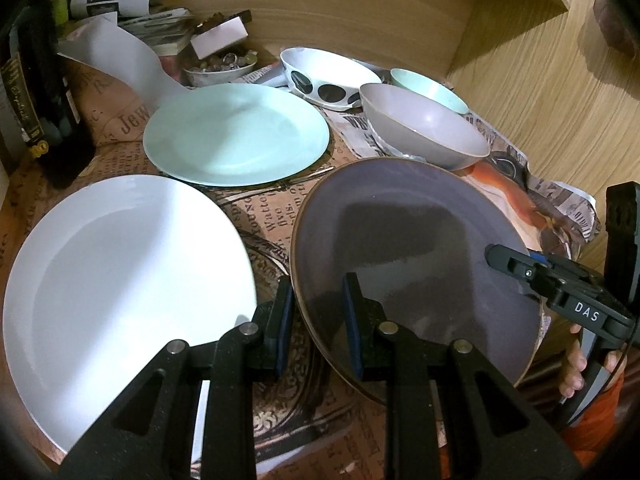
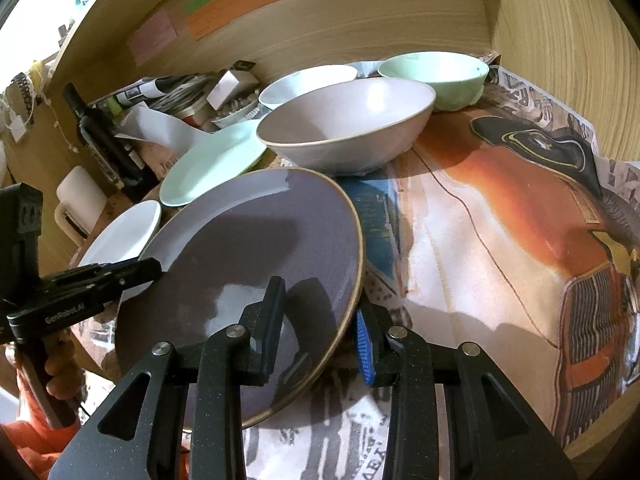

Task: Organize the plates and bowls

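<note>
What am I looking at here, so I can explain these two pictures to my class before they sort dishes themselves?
There is no robot. A person holds a two-fingered tool in each hand, and each tool carries a wide-angle camera looking along its jaws. One picture comes from the left gripper, the other from the right gripper. On the printed paper lie a white plate, a mint plate, a purple-grey plate and three bowls: a grey bowl, a spotted bowl and a mint bowl. Both sets of jaws straddle opposite rims of the purple-grey plate. I cannot tell whether they are clamped.
</note>
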### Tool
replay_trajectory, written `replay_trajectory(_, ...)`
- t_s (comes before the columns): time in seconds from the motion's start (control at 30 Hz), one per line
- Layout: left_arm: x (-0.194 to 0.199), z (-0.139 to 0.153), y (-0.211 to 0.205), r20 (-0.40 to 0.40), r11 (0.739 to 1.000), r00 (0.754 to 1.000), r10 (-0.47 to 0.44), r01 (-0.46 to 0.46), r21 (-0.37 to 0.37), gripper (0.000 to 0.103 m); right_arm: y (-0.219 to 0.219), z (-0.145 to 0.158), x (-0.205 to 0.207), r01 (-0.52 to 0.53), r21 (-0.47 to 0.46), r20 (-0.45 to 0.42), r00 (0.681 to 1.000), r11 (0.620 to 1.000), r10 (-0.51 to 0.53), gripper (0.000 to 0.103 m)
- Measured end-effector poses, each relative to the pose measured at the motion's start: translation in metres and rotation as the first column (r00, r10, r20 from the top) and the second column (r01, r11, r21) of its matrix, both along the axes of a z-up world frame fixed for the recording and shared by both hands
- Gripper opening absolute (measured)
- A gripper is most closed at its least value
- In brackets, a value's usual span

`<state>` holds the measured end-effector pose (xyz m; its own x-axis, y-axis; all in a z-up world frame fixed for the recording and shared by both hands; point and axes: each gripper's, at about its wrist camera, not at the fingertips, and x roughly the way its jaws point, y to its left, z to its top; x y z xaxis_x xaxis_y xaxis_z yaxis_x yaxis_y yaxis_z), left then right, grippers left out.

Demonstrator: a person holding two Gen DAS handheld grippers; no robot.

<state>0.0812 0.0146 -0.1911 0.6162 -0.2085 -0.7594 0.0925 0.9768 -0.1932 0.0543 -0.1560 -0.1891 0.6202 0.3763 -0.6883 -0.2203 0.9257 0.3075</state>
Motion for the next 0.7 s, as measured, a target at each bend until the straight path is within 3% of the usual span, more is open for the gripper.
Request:
replay_trajectory(0.43,0.002,-0.003,-0.002,0.008,1.000,1.000,-0.014,0.014,0.011,0.023,0.001,-0.003,0.003,-0.006,-0.012,-0.005,1.000,1.000,0.006,0.031)
replay_trajectory(0.57,0.002,-0.002,-0.001,-0.002,1.000,1.000,-0.015,0.015,0.006,0.024,0.000,0.002,0.001,0.023,-0.060,0.009,1.000,0.998,-0.023,0.031)
replay_trajectory(0.7,-0.010,0.010,-0.004,0.075,0.997,0.997,-0.002,-0.005,0.081,0.029,-0.003,0.019,-0.007,0.065,-0.103,0.092,0.994,0.993,-0.056,0.044)
